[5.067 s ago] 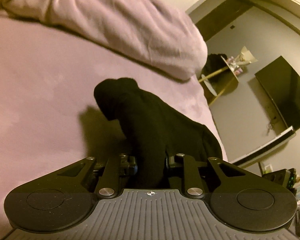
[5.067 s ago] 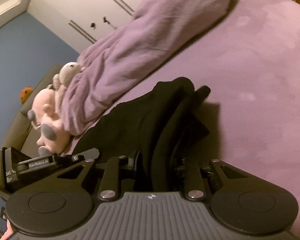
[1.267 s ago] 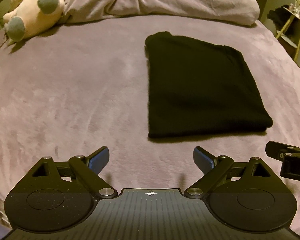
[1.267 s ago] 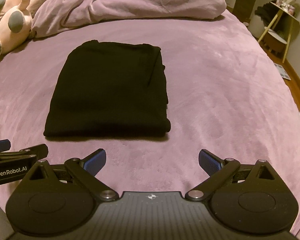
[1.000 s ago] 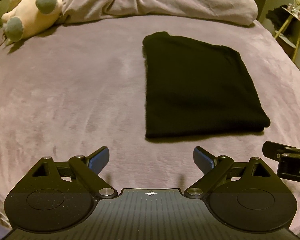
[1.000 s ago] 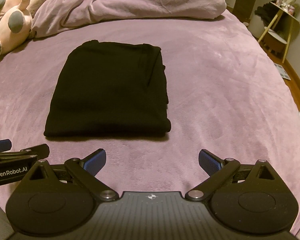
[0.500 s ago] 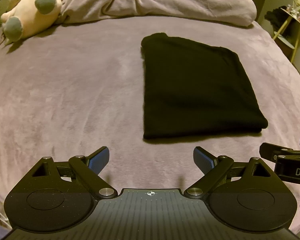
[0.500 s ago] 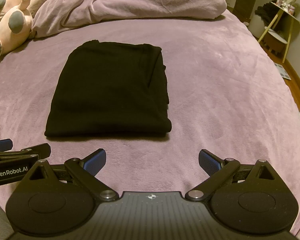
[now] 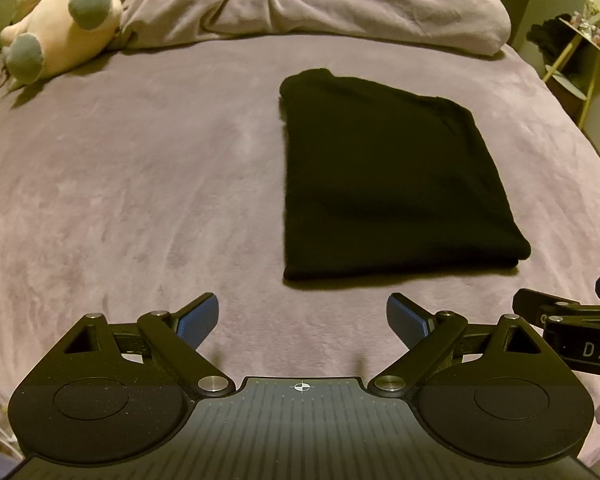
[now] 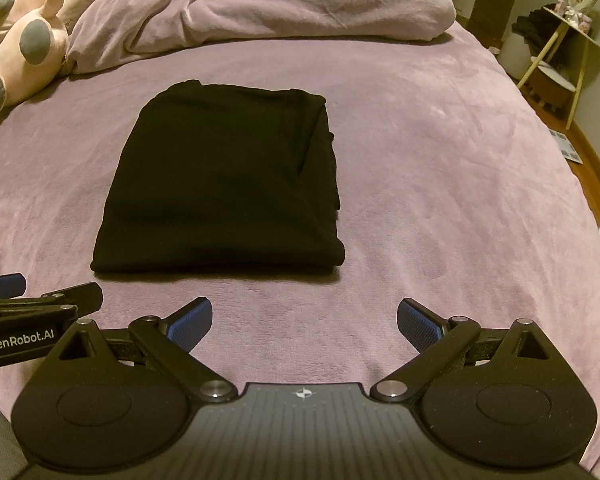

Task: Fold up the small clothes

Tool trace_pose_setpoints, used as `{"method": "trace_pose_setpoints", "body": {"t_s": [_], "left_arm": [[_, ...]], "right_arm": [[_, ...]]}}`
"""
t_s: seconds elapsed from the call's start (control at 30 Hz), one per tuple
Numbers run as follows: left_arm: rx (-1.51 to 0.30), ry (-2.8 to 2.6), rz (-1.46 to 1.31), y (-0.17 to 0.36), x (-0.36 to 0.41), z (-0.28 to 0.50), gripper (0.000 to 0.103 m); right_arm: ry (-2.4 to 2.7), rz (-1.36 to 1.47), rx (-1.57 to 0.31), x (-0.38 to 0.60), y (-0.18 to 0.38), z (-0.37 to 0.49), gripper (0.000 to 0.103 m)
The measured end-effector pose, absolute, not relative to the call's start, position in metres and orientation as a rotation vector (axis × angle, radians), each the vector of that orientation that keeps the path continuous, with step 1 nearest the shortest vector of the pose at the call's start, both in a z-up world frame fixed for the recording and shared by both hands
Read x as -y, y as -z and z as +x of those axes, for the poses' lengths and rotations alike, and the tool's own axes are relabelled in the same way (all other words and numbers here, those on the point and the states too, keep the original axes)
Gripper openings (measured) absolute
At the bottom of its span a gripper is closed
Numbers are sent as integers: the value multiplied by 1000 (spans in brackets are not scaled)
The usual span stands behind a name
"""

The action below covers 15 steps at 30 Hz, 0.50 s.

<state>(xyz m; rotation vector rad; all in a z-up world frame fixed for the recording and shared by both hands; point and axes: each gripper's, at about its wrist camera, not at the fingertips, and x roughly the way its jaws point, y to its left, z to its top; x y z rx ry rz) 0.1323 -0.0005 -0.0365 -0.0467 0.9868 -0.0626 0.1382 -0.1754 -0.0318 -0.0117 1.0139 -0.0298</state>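
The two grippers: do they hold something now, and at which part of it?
Nothing is held. Left gripper and right gripper are open, apart from the folded black garment.

Wide bed under a mauve plush bedspread (image 10: 440,168). Rumpled mauve duvet (image 10: 260,4) heaped along its far edge; pink plush toy with grey paws (image 10: 24,56) left of the duvet. Small yellow-legged side table (image 10: 556,60) right of the bed. Warm, dim light.

A folded black garment (image 9: 392,184) lies flat on the purple bedspread (image 9: 140,184), beyond the left gripper's (image 9: 303,318) spread fingers (image 9: 198,318).
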Motion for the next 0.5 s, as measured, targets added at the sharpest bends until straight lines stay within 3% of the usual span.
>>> {"method": "trace_pose_setpoints", "body": {"t_s": [0.5], "left_arm": [[-984, 68, -48, 34, 2, 132, 95]], "right_arm": [[29, -11, -1011, 176, 30, 138, 99]]}}
